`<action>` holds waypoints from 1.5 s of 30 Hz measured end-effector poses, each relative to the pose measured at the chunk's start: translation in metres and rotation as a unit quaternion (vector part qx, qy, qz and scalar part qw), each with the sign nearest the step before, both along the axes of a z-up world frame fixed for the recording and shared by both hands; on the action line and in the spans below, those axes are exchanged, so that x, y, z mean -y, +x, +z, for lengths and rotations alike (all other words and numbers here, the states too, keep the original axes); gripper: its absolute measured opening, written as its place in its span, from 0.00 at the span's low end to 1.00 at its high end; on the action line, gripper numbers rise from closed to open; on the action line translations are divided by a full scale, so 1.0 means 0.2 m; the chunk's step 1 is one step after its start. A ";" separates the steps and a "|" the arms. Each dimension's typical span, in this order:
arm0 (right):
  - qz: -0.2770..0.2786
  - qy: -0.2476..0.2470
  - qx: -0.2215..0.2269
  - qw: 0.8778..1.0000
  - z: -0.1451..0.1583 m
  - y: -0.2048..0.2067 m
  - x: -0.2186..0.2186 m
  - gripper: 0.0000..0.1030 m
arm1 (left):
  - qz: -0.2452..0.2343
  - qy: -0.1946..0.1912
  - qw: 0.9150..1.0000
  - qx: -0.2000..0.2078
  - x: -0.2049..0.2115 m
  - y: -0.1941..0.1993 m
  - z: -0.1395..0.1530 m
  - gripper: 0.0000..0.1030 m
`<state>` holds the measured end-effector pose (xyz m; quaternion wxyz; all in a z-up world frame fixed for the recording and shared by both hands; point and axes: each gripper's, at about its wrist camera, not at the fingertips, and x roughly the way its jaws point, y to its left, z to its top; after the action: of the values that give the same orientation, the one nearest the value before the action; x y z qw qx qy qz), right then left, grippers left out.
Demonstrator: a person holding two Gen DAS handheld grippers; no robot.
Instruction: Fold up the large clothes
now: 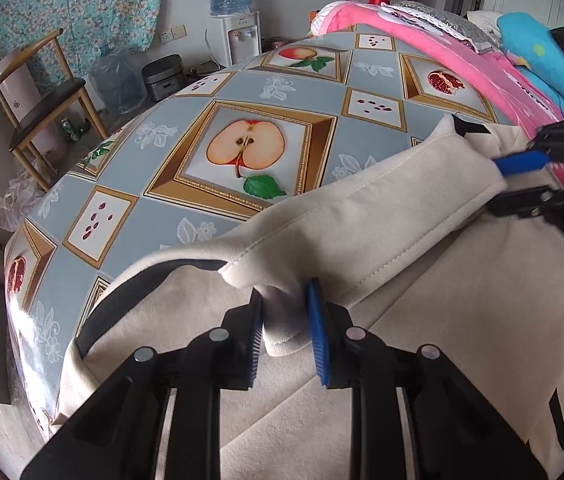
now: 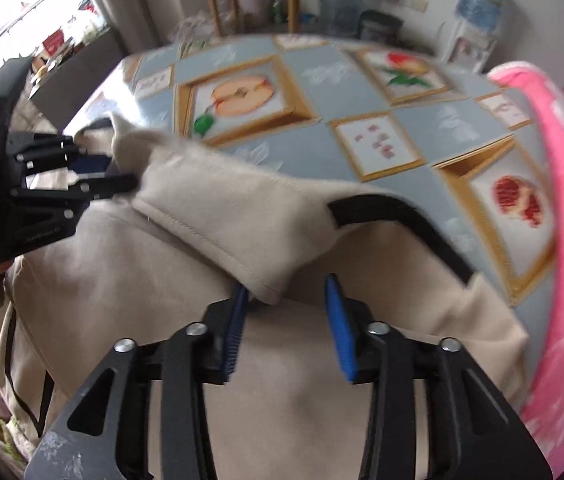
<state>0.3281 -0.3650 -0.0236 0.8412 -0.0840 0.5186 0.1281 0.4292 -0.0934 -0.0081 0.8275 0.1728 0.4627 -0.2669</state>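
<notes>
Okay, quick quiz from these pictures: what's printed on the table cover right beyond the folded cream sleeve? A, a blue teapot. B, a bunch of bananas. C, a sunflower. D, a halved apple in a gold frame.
D: beyond the sleeve, the table cover shows a halved apple with seeds and a green leaf, set in a gold frame.
</notes>
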 end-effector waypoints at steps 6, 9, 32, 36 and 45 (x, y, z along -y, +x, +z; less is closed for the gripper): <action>-0.009 0.028 0.094 0.995 0.26 -0.04 0.01 0.40 | -0.001 0.002 1.000 0.003 0.01 -0.01 0.00 0.21; 0.003 0.080 0.112 0.991 0.34 0.01 -0.06 0.35 | 0.000 0.003 1.000 0.004 0.01 -0.01 0.00 0.21; 0.053 0.066 -0.011 0.996 -0.14 0.17 -0.32 0.19 | -0.027 -0.041 0.998 0.037 0.09 -0.09 0.11 0.48; 0.063 0.022 -0.003 0.998 -0.13 0.14 -0.26 0.19 | -0.009 -0.026 1.000 0.008 0.13 -0.05 0.01 0.47; -0.026 0.065 -0.013 0.997 -0.06 0.15 0.13 0.32 | -0.008 -0.041 0.999 0.004 0.08 -0.08 -0.01 0.47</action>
<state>0.3586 -0.3905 -0.0354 0.8409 -0.0135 0.5224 0.1405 0.4134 -0.1101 -0.0109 0.8334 0.1439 0.4469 -0.2916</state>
